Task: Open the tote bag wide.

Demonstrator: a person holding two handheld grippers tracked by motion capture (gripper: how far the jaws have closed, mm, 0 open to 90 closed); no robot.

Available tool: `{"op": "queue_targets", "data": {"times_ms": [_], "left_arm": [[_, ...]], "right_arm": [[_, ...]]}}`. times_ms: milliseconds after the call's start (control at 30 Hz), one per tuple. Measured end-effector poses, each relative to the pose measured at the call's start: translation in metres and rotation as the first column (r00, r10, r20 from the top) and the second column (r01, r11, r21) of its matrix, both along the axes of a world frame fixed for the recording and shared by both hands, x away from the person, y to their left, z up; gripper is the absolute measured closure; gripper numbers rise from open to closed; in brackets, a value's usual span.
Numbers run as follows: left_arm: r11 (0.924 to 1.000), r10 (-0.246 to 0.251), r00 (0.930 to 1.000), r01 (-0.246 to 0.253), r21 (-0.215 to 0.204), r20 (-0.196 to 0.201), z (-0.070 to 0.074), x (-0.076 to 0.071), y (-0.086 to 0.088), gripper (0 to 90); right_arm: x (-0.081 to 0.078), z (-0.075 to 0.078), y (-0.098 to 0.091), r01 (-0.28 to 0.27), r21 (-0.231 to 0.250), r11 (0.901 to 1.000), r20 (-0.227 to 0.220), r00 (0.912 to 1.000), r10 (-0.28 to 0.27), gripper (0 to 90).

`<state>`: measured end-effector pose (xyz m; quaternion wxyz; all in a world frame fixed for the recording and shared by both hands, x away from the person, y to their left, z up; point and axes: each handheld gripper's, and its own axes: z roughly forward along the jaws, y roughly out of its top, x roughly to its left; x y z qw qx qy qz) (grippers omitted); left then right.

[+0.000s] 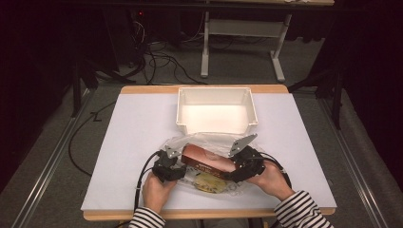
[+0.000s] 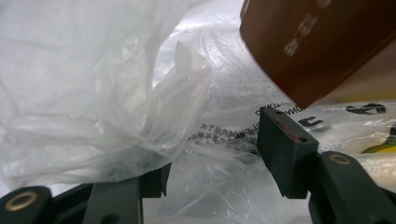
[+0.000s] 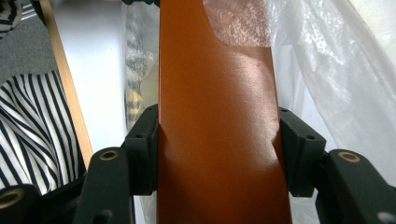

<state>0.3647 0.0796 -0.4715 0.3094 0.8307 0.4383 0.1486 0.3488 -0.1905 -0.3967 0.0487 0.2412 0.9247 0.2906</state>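
A brown box (image 1: 206,159) lies slanted over a crumpled clear plastic bag (image 1: 209,141) near the table's front. My right gripper (image 1: 235,172) is shut on the box's right end. In the right gripper view both pads press the sides of the box (image 3: 217,116), which has a patch of tape (image 3: 238,23) at its far end. My left gripper (image 1: 180,168) sits at the bag's left side, open. In the left gripper view loose film of the bag (image 2: 93,93) drapes over the left jaw and fills the gap, and the box (image 2: 322,42) hangs above to the right.
A white bin (image 1: 180,114) stands behind the bag at the table's back centre. A yellow printed packet (image 1: 209,181) lies inside the bag under the box. The wooden front edge (image 3: 65,93) and a striped sleeve (image 3: 28,130) are close by.
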Motion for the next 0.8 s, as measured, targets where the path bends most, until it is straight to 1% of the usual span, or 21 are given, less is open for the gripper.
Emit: {"op": "queue_targets", "data": {"times_ms": [133,267,400,533,700,800], "left_arm": [[1.0,0.0,1.0,0.0,-0.005,0.007,-0.001,-0.001,0.001,47.1],[1.0,-0.001,1.0,0.001,-0.005,0.004,-0.001,-0.001,0.001,47.1],[1.0,0.0,1.0,0.0,-0.005,0.007,-0.001,-0.001,0.001,47.1],[1.0,0.001,1.0,-0.001,-0.007,0.009,-0.001,-0.001,0.001,47.1],[1.0,0.001,0.9999,-0.001,-0.007,0.012,-0.001,-0.001,0.001,47.1],[1.0,0.002,0.9999,-0.001,-0.007,0.012,-0.001,-0.002,0.001,47.1]], "right_arm": [[0.0,0.002,-0.002,0.012,0.013,0.9998,0.0,0.9999,-0.012,42.9],[0.001,0.004,-0.002,0.014,0.01,0.9999,-0.002,0.9999,-0.014,42.9],[0.001,0.006,-0.003,0.011,0.022,0.9997,0.001,0.9999,-0.011,42.9],[-0.001,0.008,-0.004,0.017,0.016,0.9997,0.005,0.9998,-0.017,42.9],[0.0,0.01,-0.007,0.024,0.016,0.9996,-0.005,0.9997,-0.024,42.9],[0.001,0.012,-0.008,0.028,0.014,0.9995,-0.002,0.9996,-0.028,42.9]]}}
